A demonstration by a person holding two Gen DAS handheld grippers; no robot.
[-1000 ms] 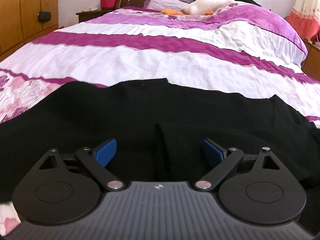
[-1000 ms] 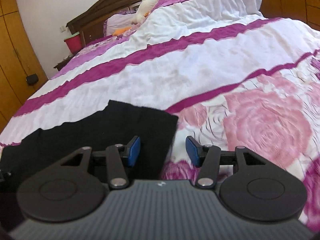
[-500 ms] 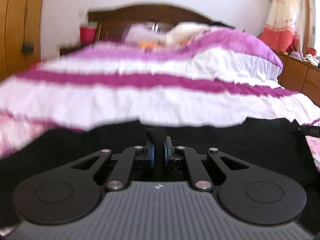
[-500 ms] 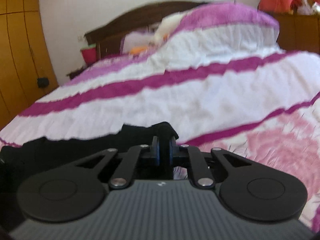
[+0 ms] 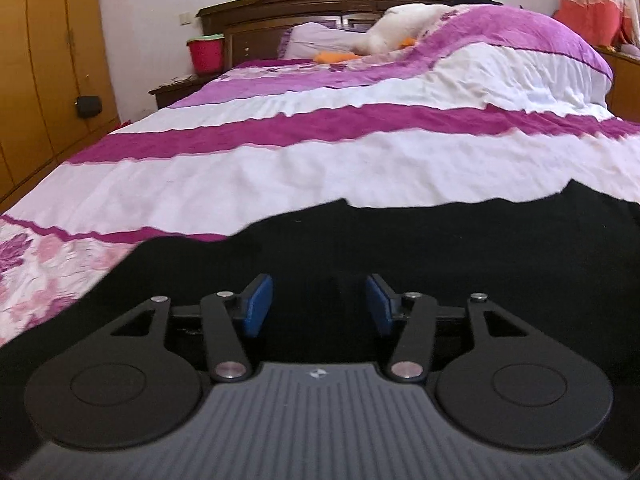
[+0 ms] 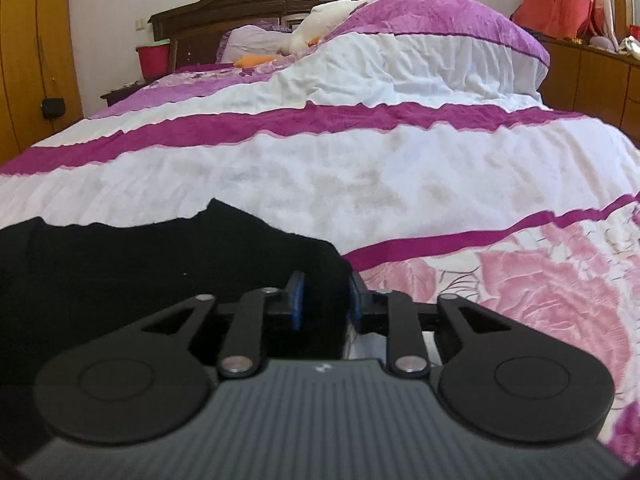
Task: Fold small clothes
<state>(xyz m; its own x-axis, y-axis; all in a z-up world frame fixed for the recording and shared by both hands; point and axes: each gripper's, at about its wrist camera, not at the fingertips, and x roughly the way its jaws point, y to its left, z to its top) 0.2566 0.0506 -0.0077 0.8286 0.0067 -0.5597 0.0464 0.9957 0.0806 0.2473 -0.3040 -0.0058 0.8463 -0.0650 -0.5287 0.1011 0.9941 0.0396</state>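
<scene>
A black garment (image 5: 400, 248) lies spread on the near part of the bed; it also shows in the right wrist view (image 6: 140, 264). My left gripper (image 5: 319, 304) is open just above the garment, its blue pads (image 5: 258, 304) apart with black cloth between and below them. My right gripper (image 6: 325, 298) stands partly open at the garment's right corner, with a fold of black cloth (image 6: 326, 280) between its pads. The cloth under both grippers' bodies is hidden.
The bed has a white, magenta-striped and pink floral cover (image 6: 360, 176). A bunched purple quilt (image 6: 440, 20), pillows and a white plush toy (image 5: 400, 28) lie near the wooden headboard (image 5: 320, 4). A red bucket (image 5: 206, 54) stands on a nightstand. Wooden wardrobes (image 5: 40, 60) line the left.
Both grippers were open a second ago, closed on the black cloth and lifted it half a second ago, and have now opened again, the left wide, the right partly. The garment lies lower.
</scene>
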